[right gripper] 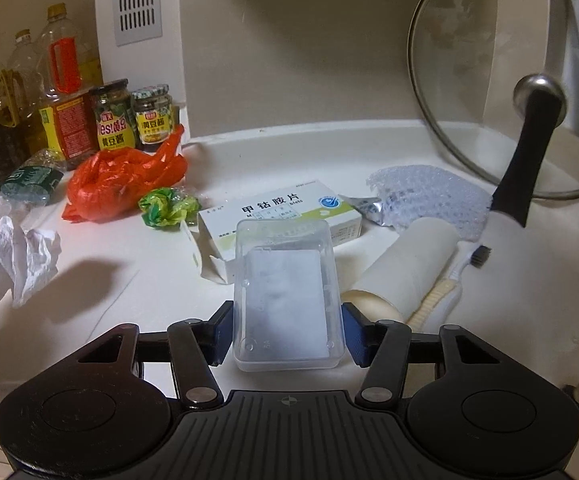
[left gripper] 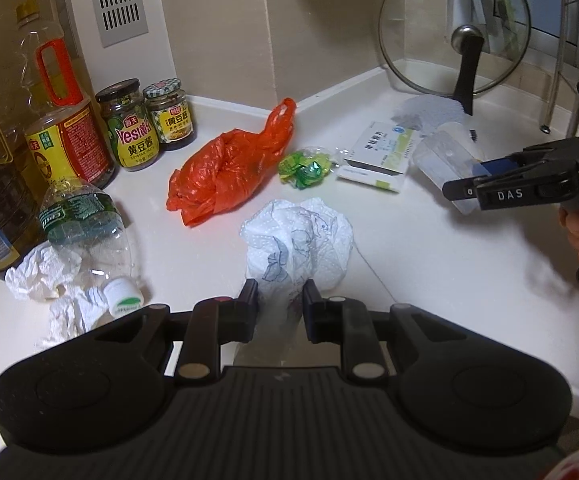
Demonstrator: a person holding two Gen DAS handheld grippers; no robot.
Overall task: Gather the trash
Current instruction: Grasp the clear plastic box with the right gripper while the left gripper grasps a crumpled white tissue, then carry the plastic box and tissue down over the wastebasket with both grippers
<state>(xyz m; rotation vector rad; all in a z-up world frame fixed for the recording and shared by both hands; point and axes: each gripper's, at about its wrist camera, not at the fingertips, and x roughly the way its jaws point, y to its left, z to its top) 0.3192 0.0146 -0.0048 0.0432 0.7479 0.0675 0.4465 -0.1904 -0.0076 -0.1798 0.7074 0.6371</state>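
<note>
Your left gripper [left gripper: 279,294] has its fingers nearly together, pinched on the near end of the crumpled paper towel [left gripper: 297,236], and the wad looks to be coming off the bench [left gripper: 429,280] — but you only have a thin tail of it, so it could tear or slide out if you swing fast. Watch the left side too: the empty water bottle [left gripper: 85,220] lies on its side just beside more crumpled tissue [left gripper: 45,270], and a careless sweep could send that bottle rolling. Over on the right, your right gripper [right gripper: 287,332] has its blue fingers [right gripper: 223,332] about halfway apart, straddling the clear plastic box [right gripper: 287,300]; they sit right at its side walls, and I can't tell whether they're pressing yet. That box is slick and thin-walled, so I'd expect it to squirt forward into the medicine carton [right gripper: 285,210] or buckle if you squeeze hard. The paper tube [right gripper: 401,268] and toothbrush [right gripper: 445,286] lie just beside the right finger, easy to nudge. The glass lid [right gripper: 501,80] is propped upright behind everything, so lift clear of it. The orange bag [left gripper: 229,172] and green wrapper [left gripper: 303,168] are still waiting mid-bench.
</note>
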